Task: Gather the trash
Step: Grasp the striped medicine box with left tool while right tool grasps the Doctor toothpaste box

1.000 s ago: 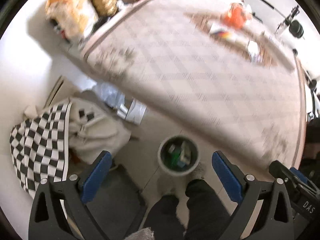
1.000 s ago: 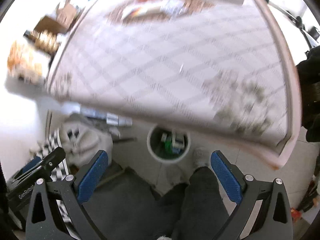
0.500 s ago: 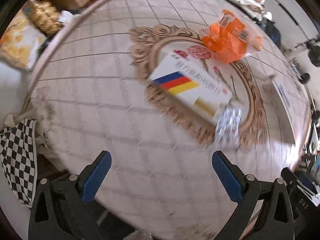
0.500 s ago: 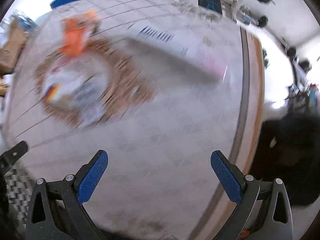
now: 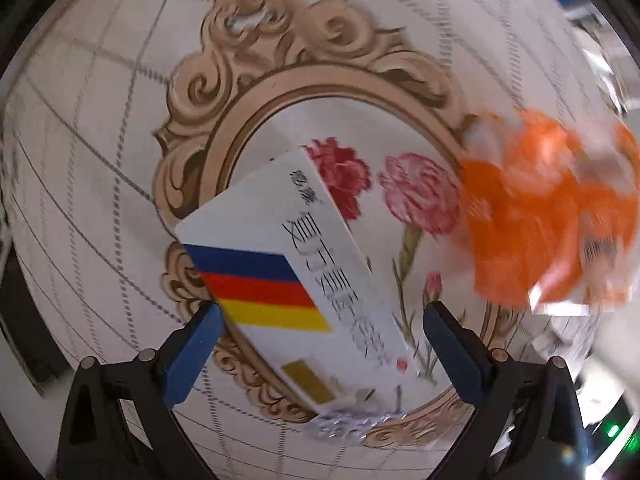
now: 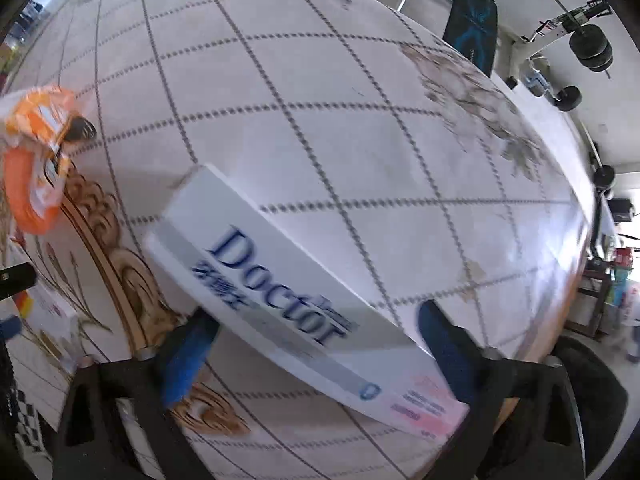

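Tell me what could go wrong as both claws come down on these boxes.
1. The right claw straddles the long box crosswise near one end and has just been closing; gripped there, the box may swing or slip.
2. The left claw stands open over the striped box, which rests on a foil pack; it may snag the foil or skid.

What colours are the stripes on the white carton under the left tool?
Blue, red and yellow stripes on the flat white cardboard carton, clearest in the left wrist view.
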Demonstrator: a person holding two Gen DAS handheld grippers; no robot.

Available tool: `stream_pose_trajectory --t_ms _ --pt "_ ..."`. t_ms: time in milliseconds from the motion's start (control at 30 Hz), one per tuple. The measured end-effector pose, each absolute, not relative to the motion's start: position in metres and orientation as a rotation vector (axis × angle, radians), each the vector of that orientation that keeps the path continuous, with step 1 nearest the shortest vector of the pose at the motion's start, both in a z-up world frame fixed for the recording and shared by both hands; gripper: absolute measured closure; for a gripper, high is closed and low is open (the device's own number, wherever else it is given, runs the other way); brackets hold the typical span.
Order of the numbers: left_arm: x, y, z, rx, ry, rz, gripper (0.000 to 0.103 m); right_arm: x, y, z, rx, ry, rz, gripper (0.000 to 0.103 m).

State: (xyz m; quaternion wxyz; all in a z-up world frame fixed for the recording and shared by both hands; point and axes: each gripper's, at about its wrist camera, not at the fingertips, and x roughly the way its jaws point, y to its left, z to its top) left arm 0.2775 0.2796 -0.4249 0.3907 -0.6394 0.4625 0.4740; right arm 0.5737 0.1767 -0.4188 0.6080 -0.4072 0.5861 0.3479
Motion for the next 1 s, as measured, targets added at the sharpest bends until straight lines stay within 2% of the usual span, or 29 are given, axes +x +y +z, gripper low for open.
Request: stream_pose_trajectory --t_ms 67,167,300,567,600,700,833,933,1000 --pt "0.267 0.282 -0.429 -1.681 1.134 1.227 0.004 0.574 0.176 -0.419 -0.891 1.382 0.798 0.021" --pt "0.261 0.283 -0.421 -1.629 1.143 1.262 0.024 0.577 0.169 -0.418 -0.792 1.464 0.76 0.029" --pt "0.264 0.279 -0.406 -1.377 1.232 1.234 0.024 0.579 0.144 -0.419 -0.601 1.614 0.683 0.034" --pt "0.279 0.225 -0.403 -0.784 1.546 0.943 0.024 0.56 0.069 -0.431 -0.362 1.847 0.642 0.035" --pt "0.274 0.216 -0.404 -0.757 1.56 0.915 0.024 0.557 0.066 -0.43 -0.365 1.854 0.659 0.033" --pt "0.26 0.203 -0.408 -0.816 1.545 0.88 0.021 0.544 0.054 -0.42 -0.411 1.79 0.703 0.02" --pt "0.222 0.205 -0.411 -1.025 1.431 0.942 0.021 0.525 0.055 -0.417 -0.535 1.673 0.719 0.02" --pt "0.209 0.21 -0.409 -1.022 1.397 0.965 0.021 0.516 0.057 -0.42 -0.572 1.589 0.705 0.021" --pt "0.202 0.213 -0.409 -1.022 1.38 0.971 0.022 0.504 0.063 -0.423 -0.6 1.563 0.702 0.031"
